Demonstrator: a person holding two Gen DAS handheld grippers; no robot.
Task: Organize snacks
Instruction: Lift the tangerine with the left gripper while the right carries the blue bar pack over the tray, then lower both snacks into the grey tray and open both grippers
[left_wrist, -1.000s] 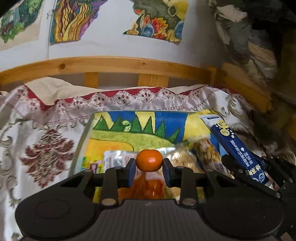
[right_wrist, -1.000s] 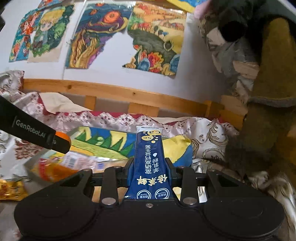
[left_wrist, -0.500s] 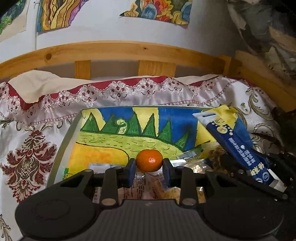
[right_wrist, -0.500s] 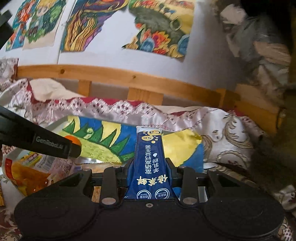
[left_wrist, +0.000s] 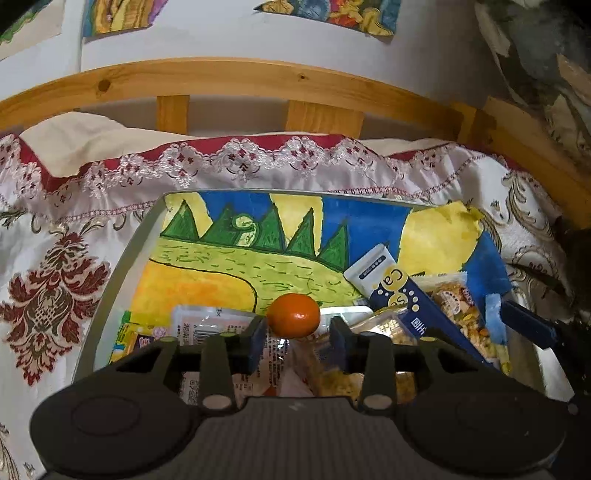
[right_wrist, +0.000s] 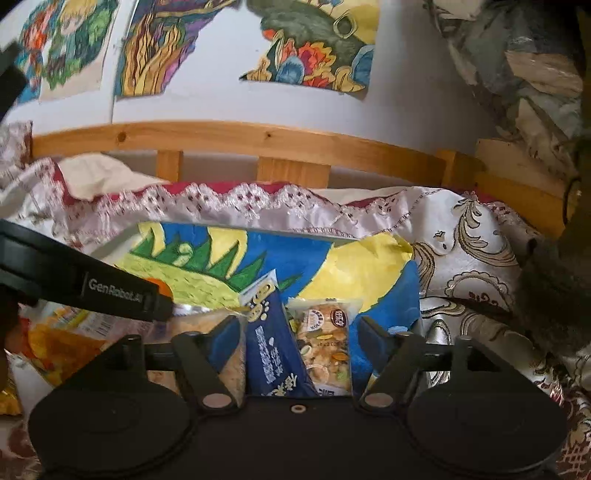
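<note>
Your left claw (left_wrist: 298, 338) was opening, its pads just clear of the small orange (left_wrist: 293, 315) between them above the painted tray (left_wrist: 122, 266). Your right claw (right_wrist: 299, 341) was opening too, the blue packet (right_wrist: 271, 347) lying loose between its jaws among the tray's snacks.

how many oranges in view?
1. The orange sits between the left gripper jaws, which are opening, above the tray. Others may hide under the snack packets.
</note>
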